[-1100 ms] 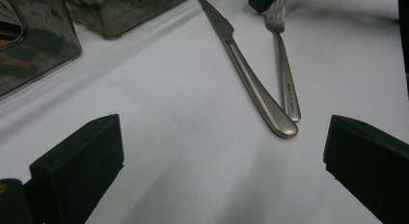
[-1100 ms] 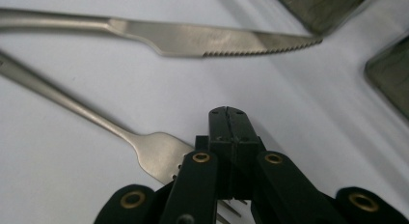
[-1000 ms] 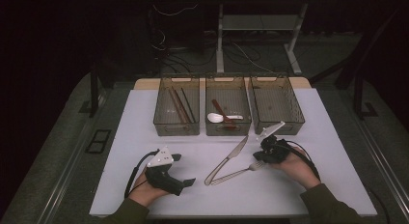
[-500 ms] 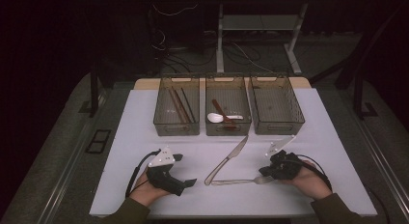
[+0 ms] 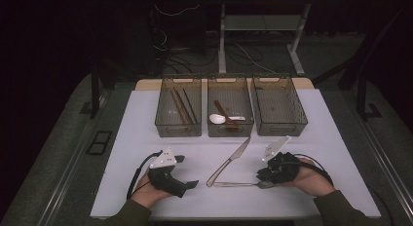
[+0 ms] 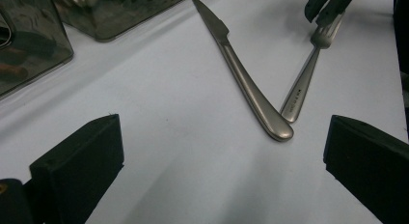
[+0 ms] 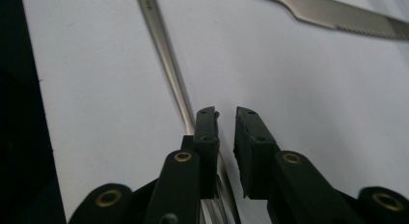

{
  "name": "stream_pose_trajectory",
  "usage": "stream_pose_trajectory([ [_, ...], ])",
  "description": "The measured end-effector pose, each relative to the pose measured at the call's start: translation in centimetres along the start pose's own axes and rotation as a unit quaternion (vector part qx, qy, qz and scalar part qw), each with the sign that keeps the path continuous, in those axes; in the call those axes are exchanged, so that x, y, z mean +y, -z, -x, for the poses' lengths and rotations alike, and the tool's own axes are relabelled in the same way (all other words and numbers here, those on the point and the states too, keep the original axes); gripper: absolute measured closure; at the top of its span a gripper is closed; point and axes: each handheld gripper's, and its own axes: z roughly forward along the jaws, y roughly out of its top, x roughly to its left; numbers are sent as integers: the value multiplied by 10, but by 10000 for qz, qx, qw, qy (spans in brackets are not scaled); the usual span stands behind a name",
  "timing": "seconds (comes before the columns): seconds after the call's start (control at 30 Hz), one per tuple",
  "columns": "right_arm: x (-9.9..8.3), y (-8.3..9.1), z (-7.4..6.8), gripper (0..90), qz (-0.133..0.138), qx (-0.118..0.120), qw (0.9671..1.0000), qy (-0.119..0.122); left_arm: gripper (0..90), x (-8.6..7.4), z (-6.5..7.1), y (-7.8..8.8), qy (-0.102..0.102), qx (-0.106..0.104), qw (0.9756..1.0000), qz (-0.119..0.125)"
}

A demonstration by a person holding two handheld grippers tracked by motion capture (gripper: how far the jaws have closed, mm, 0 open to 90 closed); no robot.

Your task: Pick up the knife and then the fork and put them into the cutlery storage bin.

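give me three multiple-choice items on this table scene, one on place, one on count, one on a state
1. Where does the fork lie?
A. in the middle bin
B. on the white table, its handle end meeting the knife's
C. in the left claw

2. How many clear bins stand in the row?
A. two
B. three
C. five

3. How does the left claw stand?
A. open wide over bare table
B. shut on the knife
C. shut on a spoon

Answers
1: B, the fork lies flat on the table and forms a V with the knife.
2: B, the high view shows three bins side by side.
3: A, the left gripper view shows its jaws far apart with nothing between them.
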Motion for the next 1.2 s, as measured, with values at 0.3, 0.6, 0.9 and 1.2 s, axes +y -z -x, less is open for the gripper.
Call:
stream_pose_trajectory([
  [0.3,34,-19,-19,740,-856,173,9905,1065,0,0,0,-1,-11,-24,10000,-11],
  [0.6,56,-36,-24,765,-1585,274,9744,1571,0,0,0,-1,-27,-50,10000,-34],
  [0.9,66,-43,-27,810,-2021,224,9635,1744,0,0,1,-1,-30,-52,10000,-23],
  [1.2,66,-42,-26,842,-2003,240,9629,1790,0,0,1,-1,-33,-55,10000,-15],
])
